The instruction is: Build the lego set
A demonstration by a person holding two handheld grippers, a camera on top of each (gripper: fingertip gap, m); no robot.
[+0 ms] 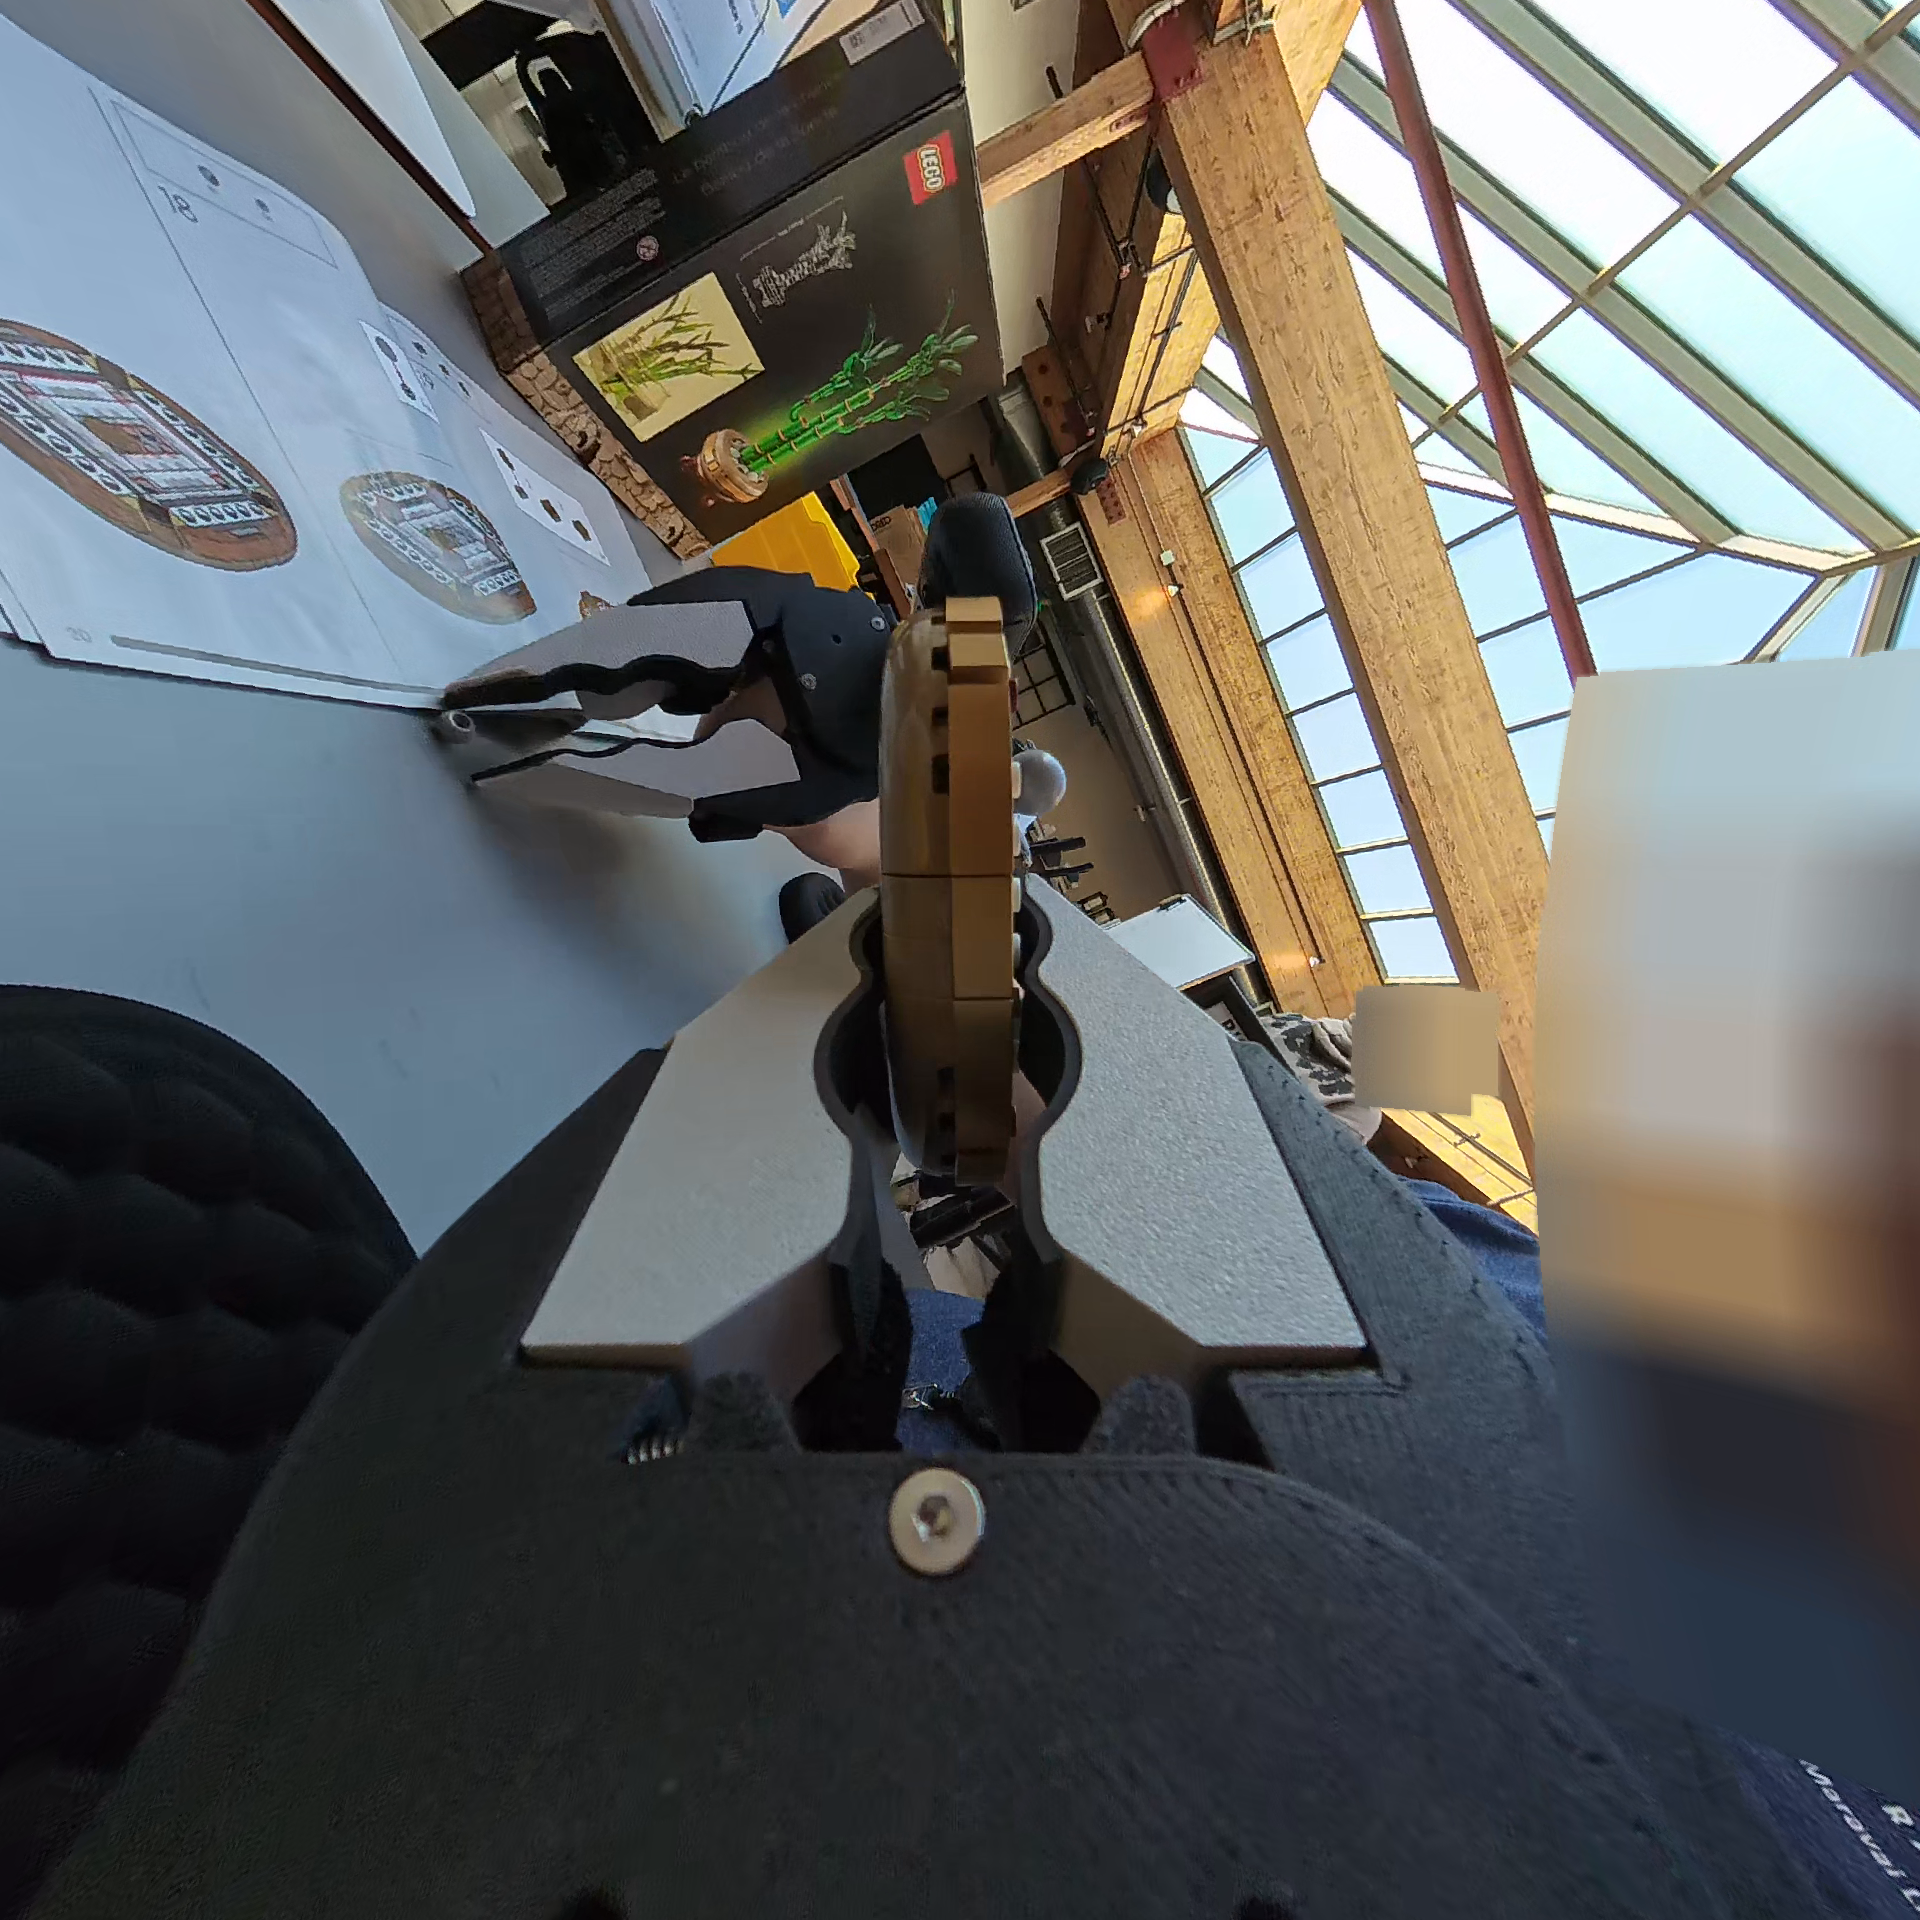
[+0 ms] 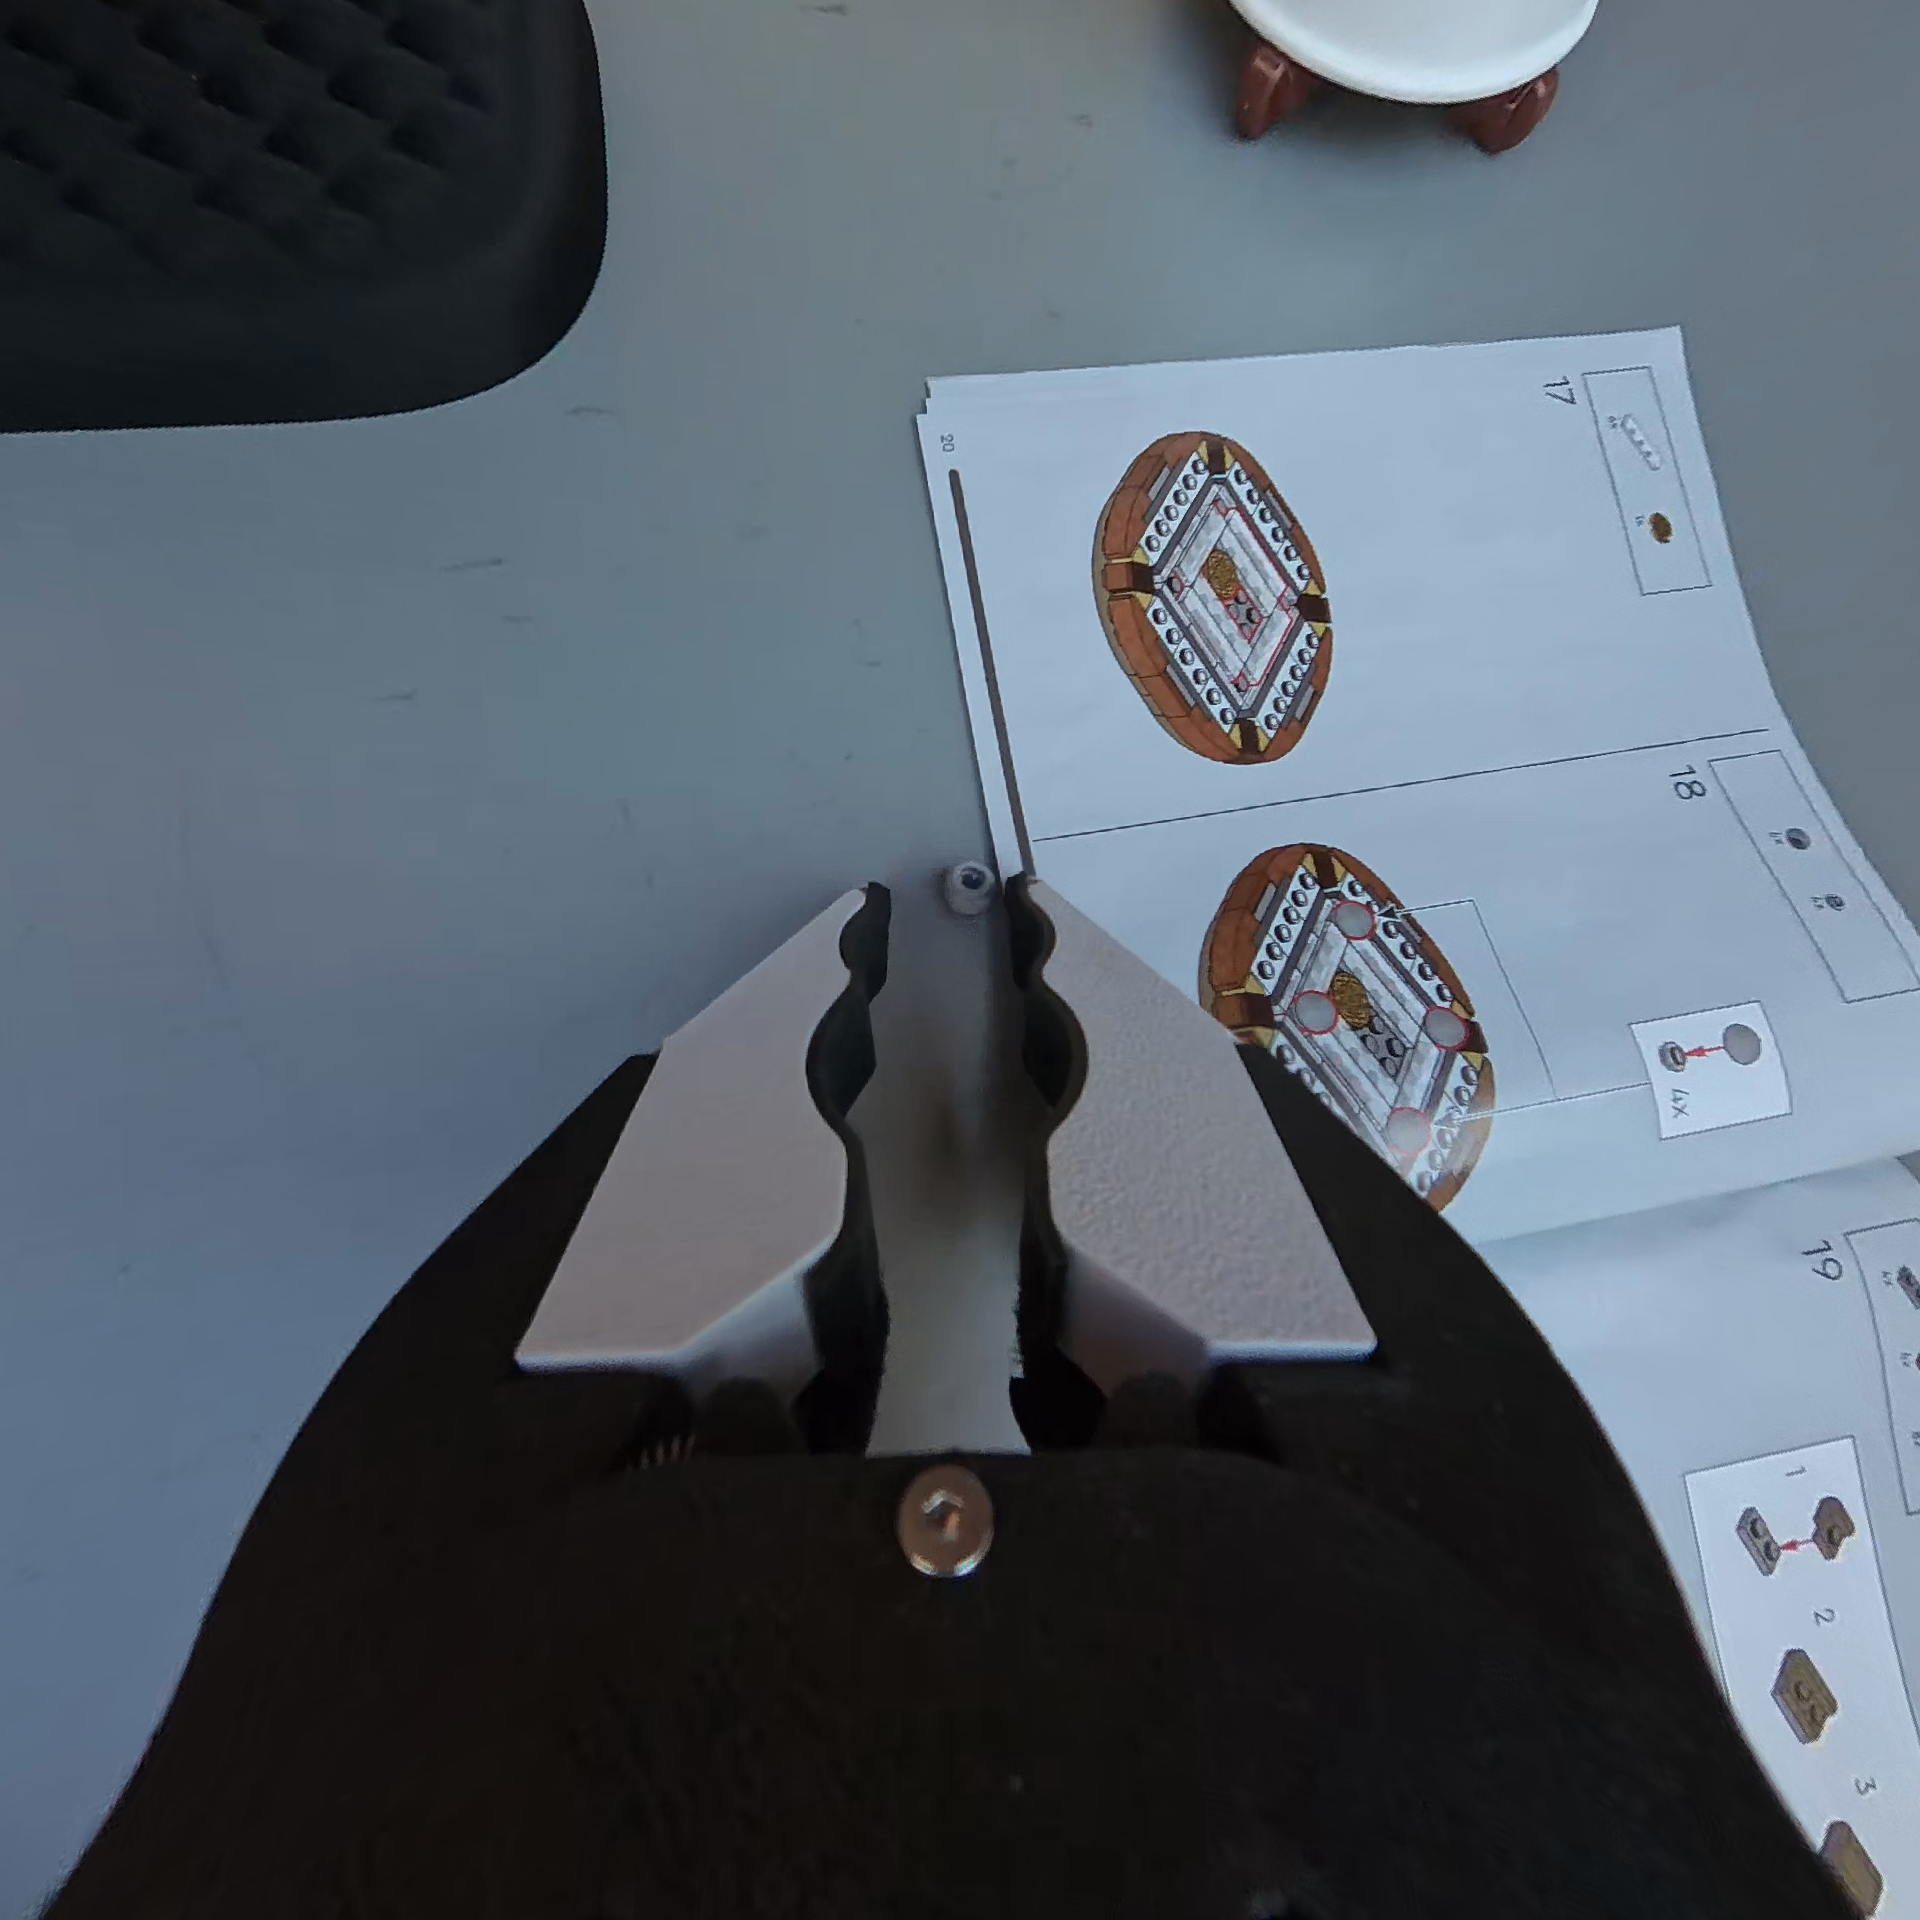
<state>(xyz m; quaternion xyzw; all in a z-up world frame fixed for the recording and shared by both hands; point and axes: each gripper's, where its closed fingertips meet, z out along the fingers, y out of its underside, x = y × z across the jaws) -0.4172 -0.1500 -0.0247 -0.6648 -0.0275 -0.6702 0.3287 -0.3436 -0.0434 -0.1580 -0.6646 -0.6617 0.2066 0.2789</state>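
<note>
**The tiny piece could roll away**

The right tool (image 2: 945, 899) is open a little around a small grey piece (image 2: 968, 886) on the bench (image 2: 520, 727) — a bad pinch could flick it. The left tool (image 1: 948, 935) grips the tan round base (image 1: 948, 831) in the air — it might slip.

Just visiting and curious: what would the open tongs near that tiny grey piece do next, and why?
Probably ease forward and close on the small grey round piece. The right tongs are open, with it lying on the table just beyond their tips, beside the instruction booklet. The left tongs already hold the brown disc assembly.
</note>
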